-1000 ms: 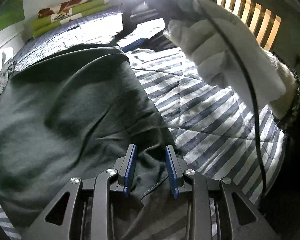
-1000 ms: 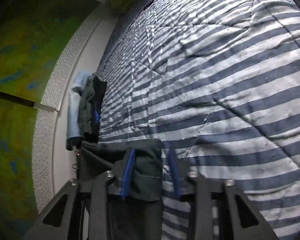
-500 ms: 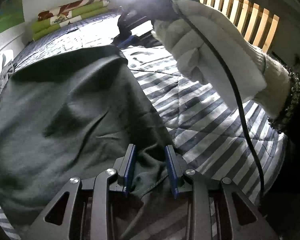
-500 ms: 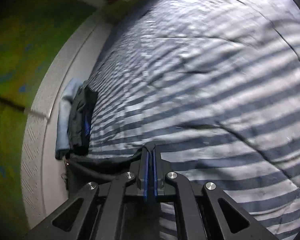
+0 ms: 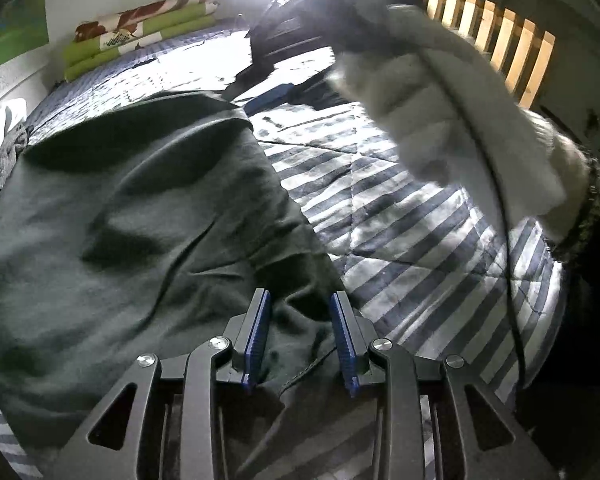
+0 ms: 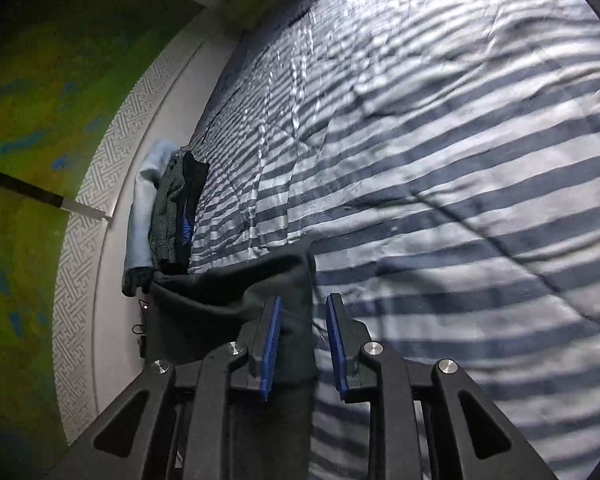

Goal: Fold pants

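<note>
Lying across the left and centre of the left wrist view, one pair of dark green pants [image 5: 132, 232] is spread in loose wrinkles over a blue-and-white striped quilt [image 5: 412, 240], the one cover on the bed. The left gripper [image 5: 300, 336] sits at the bottom centre with its two blue-padded fingers [image 5: 257, 332] parted, a bunched edge of the pants lying loose between them, not pinched. At the upper right of that view one white-gloved hand [image 5: 452, 120] holds the right gripper [image 5: 276, 94], of which only a dark body and one blue pad show; one black cable [image 5: 496, 208] runs down across the glove. Behind the hand stands a slatted wooden rail [image 5: 500, 36], and at the upper left three rolled bundles [image 5: 140, 40] are stacked, two green and one brown-and-white. In the right wrist view the right gripper [image 6: 302, 332] is at the bottom centre, its jaws likewise apart; a fold of the pants [image 6: 236, 292] rises against the left pad [image 6: 271, 340] and fills much of the gap, but the right pad stands clear of it, so the cloth is released. At the left of that frame a small pile of clothes [image 6: 168, 208] lies at the quilt's edge, three pieces countable: pale blue, checked, and black. A green wall [image 6: 32, 92] fills the far left.
</note>
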Demonstrator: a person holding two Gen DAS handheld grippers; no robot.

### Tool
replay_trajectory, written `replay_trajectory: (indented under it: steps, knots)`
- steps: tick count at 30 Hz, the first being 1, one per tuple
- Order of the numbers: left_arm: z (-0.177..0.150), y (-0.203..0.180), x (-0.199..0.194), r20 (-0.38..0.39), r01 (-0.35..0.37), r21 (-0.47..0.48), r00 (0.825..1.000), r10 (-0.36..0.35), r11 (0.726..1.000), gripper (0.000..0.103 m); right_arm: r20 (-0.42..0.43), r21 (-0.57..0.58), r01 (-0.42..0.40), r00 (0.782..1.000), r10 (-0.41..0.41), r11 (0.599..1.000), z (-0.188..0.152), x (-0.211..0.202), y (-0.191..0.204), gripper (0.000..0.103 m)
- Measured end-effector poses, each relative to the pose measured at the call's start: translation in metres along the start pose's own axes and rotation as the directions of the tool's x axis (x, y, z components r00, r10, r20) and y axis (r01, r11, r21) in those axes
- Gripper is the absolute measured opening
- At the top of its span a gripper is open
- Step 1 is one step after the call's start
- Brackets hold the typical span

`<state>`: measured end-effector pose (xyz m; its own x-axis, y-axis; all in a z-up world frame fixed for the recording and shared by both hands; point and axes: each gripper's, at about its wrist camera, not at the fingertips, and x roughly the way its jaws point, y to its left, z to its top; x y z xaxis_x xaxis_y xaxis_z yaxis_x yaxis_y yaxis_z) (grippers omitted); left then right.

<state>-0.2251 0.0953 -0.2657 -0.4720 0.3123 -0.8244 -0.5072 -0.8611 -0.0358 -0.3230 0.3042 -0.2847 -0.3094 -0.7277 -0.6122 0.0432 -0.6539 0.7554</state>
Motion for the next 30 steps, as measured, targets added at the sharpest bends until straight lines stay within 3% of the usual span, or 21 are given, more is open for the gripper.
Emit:
replay_trajectory:
  steps: [2,5,9,11,13,15,20,23,24,25,26,28,30]
  knots:
    - [0.000,-0.002,-0.003,-0.003,-0.004,0.009,1.000,0.004,1.000,0.030,0.001,0.044,-0.044,0.999,0.044,0.998,0.007,0.013,-0.006,0.022]
    - [0.001,-0.003,-0.010,-0.018,0.004,0.000,1.000,-0.004,1.000,0.013,-0.003,0.071,-0.080,0.997,0.080,0.994,0.010,0.022,-0.006,0.022]
    - [0.000,0.006,-0.039,-0.014,0.027,-0.027,1.000,-0.027,0.999,0.011,-0.006,0.002,-0.085,0.996,0.085,0.996,0.008,0.012,0.009,0.022]
    - [-0.002,0.008,-0.050,-0.039,0.042,-0.031,0.998,-0.043,0.999,0.020,-0.021,-0.006,-0.072,0.997,0.072,0.997,0.007,0.008,0.009,0.024]
    - [-0.003,0.004,-0.058,-0.047,0.019,0.009,0.999,-0.018,1.000,0.037,-0.028,0.015,-0.095,0.995,0.096,0.995,0.006,0.004,0.003,0.031]
    - [-0.001,-0.008,-0.058,-0.055,0.000,0.064,0.999,0.003,0.998,0.042,-0.026,0.031,-0.084,0.996,0.085,0.996,0.006,0.002,-0.004,0.031]
    - [0.011,-0.044,-0.040,-0.054,-0.030,0.190,0.998,0.041,0.981,0.044,-0.036,0.055,-0.085,0.996,0.087,0.995,0.006,0.004,-0.010,0.031]
    - [0.014,-0.056,-0.018,-0.093,-0.059,0.278,0.992,0.088,0.959,0.044,-0.044,0.078,-0.095,0.994,0.098,0.992,0.008,0.008,-0.015,0.031]
    - [0.014,-0.055,-0.009,-0.114,-0.061,0.295,0.988,0.099,0.954,0.042,-0.048,0.086,-0.099,0.994,0.103,0.991,0.008,0.010,-0.017,0.031]
    - [0.013,-0.053,-0.002,-0.125,-0.072,0.304,0.986,0.114,0.950,0.023,-0.052,0.094,-0.102,0.993,0.107,0.990,0.008,0.012,-0.018,0.031]
    - [0.014,-0.049,0.003,-0.128,-0.094,0.303,0.982,0.139,0.948,0.015,-0.058,0.100,-0.103,0.992,0.109,0.990,0.008,0.015,-0.020,0.031]
    - [0.017,-0.043,0.001,-0.130,-0.069,0.274,0.986,0.108,0.959,0.007,-0.060,0.106,-0.102,0.992,0.108,0.989,0.007,0.019,-0.021,0.031]
    - [0.019,-0.044,-0.011,-0.104,-0.081,0.277,0.988,0.114,0.957,0.006,-0.064,0.104,-0.104,0.992,0.111,0.989,0.007,0.020,-0.021,0.031]
